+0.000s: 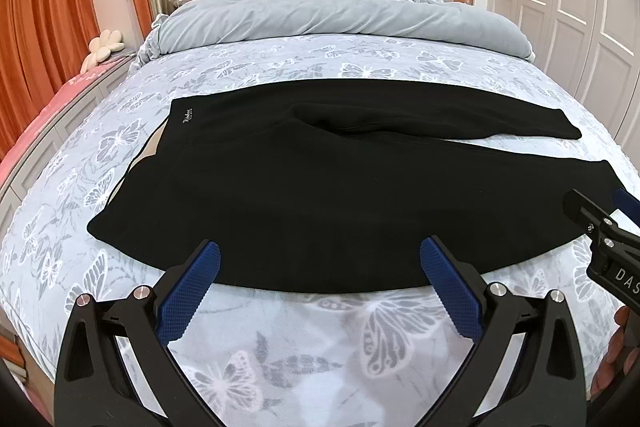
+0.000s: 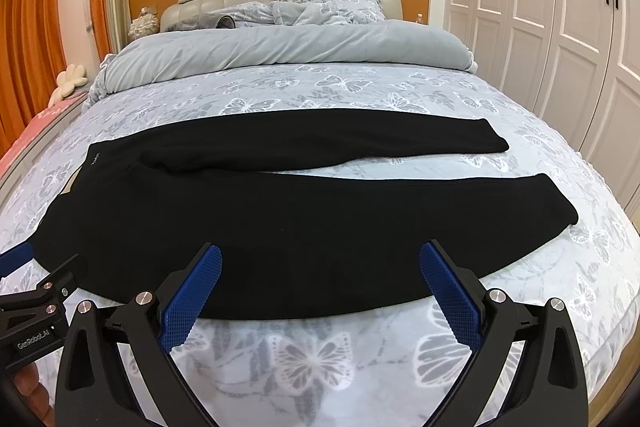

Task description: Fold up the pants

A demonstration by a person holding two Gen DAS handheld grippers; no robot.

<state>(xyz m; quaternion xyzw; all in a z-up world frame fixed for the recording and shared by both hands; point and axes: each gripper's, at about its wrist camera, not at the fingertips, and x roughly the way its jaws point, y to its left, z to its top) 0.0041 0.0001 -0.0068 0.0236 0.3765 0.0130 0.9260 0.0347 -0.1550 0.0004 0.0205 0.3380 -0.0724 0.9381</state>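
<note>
Black pants (image 1: 304, 195) (image 2: 288, 219) lie spread flat across the bed, waistband at the left, both legs reaching right with a gap between them. My left gripper (image 1: 320, 259) is open, its blue pads just over the near edge of the near leg, nothing between them. My right gripper (image 2: 320, 259) is open too, hovering at the same near edge, further right along the leg. The right gripper shows at the right edge of the left wrist view (image 1: 600, 223); the left gripper shows at the lower left of the right wrist view (image 2: 44, 287).
The bed (image 1: 320, 347) has a pale butterfly-print cover. A rolled grey duvet (image 1: 340, 19) and pillows lie near the headboard. White wardrobe doors (image 2: 560, 7) stand on the right, orange curtains (image 1: 40, 27) and a low bench on the left.
</note>
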